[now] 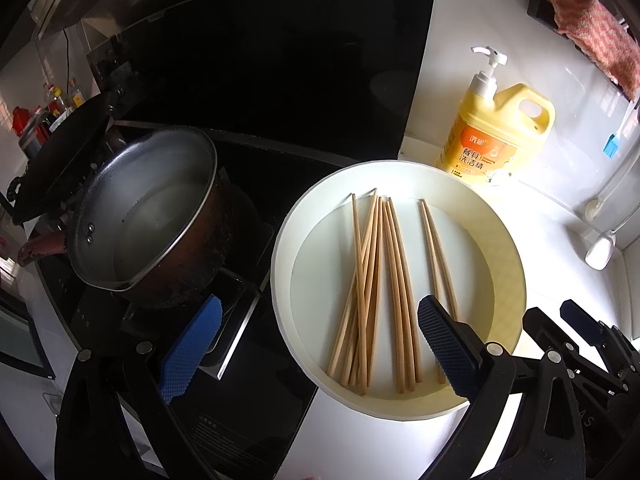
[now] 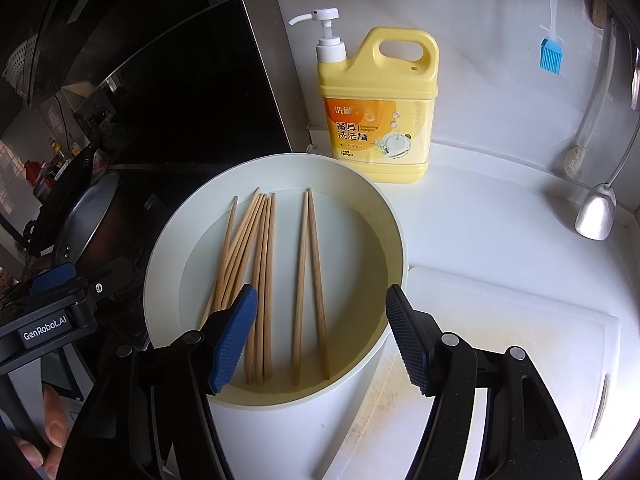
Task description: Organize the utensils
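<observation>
So the chopsticks are all lying flat inside a white basin on the counter, nothing picked up. Most of them sit in a loose bunch toward the basin's stove side, a few crossing each other, and one pair lies apart from the bunch, closer to the side where the cutting board is.

The right gripper hovers over the near rim of the basin with its blue pads wide apart and nothing between them except the view down onto the sticks. The left gripper is spread open too: one pad hangs over the stove next to the basin, the other over the basin's near edge, not pinching anything.

Behind the basin stands a yellow dish soap jug with a white pump. On the stove side of the basin there's a pot sitting on the burner. A metal ladle and a blue brush hang on the wall past the jug.
</observation>
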A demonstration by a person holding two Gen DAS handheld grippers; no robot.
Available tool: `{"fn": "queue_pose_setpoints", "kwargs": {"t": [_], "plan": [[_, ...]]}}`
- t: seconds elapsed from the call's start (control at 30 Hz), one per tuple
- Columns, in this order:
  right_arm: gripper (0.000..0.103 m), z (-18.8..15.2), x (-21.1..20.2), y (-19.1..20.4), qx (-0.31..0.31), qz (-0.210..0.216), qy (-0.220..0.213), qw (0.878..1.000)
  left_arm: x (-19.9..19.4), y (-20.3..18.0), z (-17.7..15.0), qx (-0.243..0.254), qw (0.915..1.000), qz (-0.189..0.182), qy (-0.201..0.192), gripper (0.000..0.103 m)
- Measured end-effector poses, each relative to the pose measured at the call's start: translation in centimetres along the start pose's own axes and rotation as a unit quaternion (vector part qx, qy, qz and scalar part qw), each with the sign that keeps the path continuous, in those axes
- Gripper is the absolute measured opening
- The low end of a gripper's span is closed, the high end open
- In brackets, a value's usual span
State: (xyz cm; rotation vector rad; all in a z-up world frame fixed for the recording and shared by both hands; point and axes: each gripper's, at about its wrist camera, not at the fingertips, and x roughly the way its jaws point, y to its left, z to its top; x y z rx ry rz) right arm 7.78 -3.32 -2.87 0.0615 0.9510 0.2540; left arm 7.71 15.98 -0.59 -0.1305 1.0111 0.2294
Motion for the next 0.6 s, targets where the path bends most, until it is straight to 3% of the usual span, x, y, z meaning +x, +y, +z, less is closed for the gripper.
{"fn": "queue_pose_setpoints", "kwargs": {"t": [0.33, 0.6], "plan": [[0.064, -0.12, 0.07, 0.06, -0.001, 0.000, 0.001, 1.000, -0.07, 0.15, 0.06, 0.008, 0.9999, 0.003, -0.011, 0.097], [0.064, -0.24, 0.06, 0.04, -0.001, 0.001, 0.002, 1.000, 0.46, 0.88, 0.27, -0.003, 1.0000, 0.003, 0.007, 0.097]]}}
